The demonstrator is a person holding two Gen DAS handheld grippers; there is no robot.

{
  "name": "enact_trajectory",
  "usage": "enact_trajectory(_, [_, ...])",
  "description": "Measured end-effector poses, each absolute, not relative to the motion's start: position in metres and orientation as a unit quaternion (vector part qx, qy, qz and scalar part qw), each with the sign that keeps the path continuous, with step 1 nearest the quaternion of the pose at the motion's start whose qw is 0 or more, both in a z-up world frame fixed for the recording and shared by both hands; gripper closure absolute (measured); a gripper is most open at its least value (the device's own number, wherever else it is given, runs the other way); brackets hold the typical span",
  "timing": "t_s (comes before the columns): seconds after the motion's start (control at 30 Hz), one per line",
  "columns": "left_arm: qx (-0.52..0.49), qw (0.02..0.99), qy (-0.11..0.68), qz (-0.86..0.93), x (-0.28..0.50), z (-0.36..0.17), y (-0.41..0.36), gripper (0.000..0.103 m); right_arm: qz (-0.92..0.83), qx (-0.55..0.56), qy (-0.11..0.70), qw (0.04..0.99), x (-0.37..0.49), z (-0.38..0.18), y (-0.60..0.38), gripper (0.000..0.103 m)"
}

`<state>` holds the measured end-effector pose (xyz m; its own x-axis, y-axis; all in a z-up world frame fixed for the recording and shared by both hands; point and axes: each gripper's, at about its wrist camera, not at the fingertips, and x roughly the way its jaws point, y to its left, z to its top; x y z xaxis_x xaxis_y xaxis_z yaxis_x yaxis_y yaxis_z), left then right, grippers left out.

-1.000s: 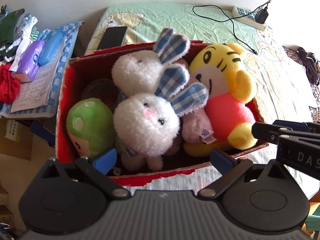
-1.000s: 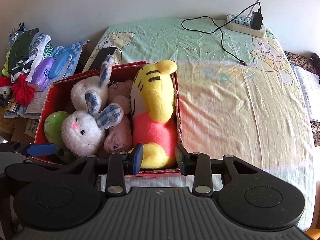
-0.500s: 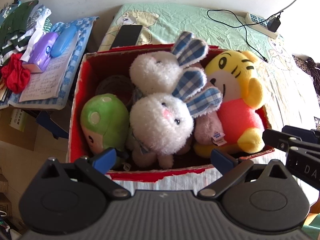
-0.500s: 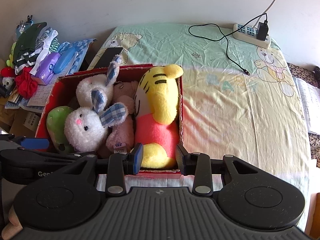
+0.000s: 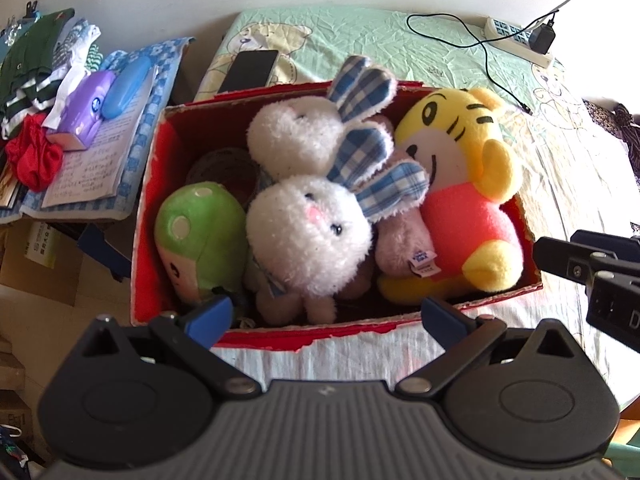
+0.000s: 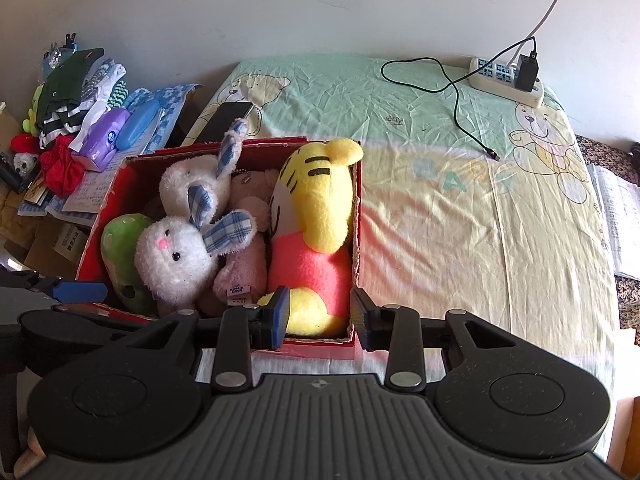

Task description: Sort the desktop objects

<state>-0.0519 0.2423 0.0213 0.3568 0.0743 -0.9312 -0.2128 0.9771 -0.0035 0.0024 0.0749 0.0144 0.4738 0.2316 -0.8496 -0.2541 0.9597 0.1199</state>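
Note:
A red cardboard box (image 5: 147, 208) sits on the bear-print sheet (image 6: 460, 208), packed with plush toys. Inside are a white bunny with blue checked ears (image 5: 308, 240), a second white bunny (image 5: 292, 136) behind it, a yellow tiger in a pink shirt (image 5: 460, 168), a green mushroom toy (image 5: 200, 236) and a pink plush (image 5: 404, 244). My left gripper (image 5: 325, 316) stands wide open over the box's near wall, holding nothing. My right gripper (image 6: 320, 314) is open over the box's near right corner (image 6: 354, 332), with the tiger's foot (image 6: 312, 312) seen between its fingers but not clamped.
A black phone (image 6: 228, 120) lies behind the box. A white power strip (image 6: 506, 80) and a black cable (image 6: 460, 116) lie at the far right. To the left a side pile holds a purple tissue pack (image 5: 86, 108), a blue case (image 5: 128, 84), a notebook and clothes. Papers (image 6: 616, 216) lie at the right edge.
Both grippers have drawn back and up from the box, so it sits lower and farther right in the left view. Jaw openings are unchanged and the toys have not moved.

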Motion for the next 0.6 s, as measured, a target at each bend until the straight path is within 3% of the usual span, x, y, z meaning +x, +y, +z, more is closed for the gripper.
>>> enact_trajectory(0.6, [-0.061,0.822,0.559,0.089,-0.05,0.016,0.26,0.002,0.133,-0.026,0.49,0.861,0.009,0.01,0.095,0.066])
